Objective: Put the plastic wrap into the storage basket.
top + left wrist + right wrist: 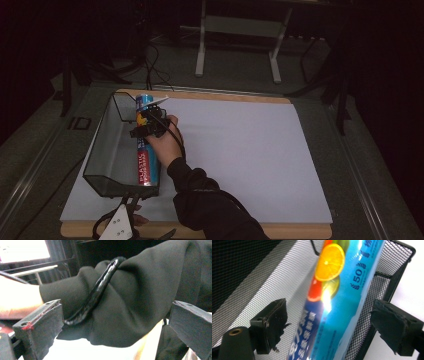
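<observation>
Black mesh basket at worktop left edge. Blue roll with fruit print lies lengthwise along basket's right wall, far end raised on the rim. Right gripper over the roll; fingers apart, one each side, not touching it. Left gripper at near edge, fingers apart, facing a black sleeve with cable across it.

roll in basket — table's left

Left hand-held gripper — partly cropped below
</observation>
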The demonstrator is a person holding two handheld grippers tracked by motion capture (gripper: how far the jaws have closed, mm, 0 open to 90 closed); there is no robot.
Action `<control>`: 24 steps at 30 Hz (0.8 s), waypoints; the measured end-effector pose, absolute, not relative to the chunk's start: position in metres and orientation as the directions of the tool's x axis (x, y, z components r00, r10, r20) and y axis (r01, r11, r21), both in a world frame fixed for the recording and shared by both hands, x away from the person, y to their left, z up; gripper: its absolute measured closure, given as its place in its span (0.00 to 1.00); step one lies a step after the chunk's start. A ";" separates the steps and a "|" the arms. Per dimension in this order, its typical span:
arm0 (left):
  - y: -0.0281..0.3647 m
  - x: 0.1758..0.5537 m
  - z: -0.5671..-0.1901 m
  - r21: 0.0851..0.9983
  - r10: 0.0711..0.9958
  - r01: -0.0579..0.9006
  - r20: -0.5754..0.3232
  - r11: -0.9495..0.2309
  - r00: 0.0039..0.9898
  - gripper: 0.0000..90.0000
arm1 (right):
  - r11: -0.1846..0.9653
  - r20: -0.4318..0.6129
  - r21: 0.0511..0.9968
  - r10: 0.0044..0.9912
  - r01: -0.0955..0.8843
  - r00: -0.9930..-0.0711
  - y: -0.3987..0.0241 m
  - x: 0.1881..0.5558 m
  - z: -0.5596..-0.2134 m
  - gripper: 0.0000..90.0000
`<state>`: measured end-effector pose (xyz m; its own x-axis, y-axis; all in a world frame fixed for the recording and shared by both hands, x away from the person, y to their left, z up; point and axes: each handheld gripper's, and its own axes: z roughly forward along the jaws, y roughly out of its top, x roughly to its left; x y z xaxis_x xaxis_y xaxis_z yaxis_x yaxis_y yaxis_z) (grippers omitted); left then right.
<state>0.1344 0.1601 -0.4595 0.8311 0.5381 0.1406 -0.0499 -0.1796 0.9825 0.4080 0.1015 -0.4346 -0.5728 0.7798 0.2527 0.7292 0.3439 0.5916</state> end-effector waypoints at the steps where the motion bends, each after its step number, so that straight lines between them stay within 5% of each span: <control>1: 0.160 0.134 -0.459 0.982 0.538 -0.050 0.141 -0.180 0.831 0.01 | 0.354 0.246 0.599 0.772 0.718 -0.585 0.100 0.407 -0.432 0.15; 24: 0.158 0.135 -0.461 0.981 0.540 -0.042 0.140 -0.189 0.830 0.01 | 0.445 0.165 0.707 0.651 0.549 -0.741 0.034 0.384 -0.407 0.13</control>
<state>0.1349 0.1578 -0.4613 0.8299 0.5401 0.1400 -0.0425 -0.1890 0.9811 0.3837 0.0342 -0.4071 -0.7407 0.6514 0.1646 0.5489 0.4454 0.7073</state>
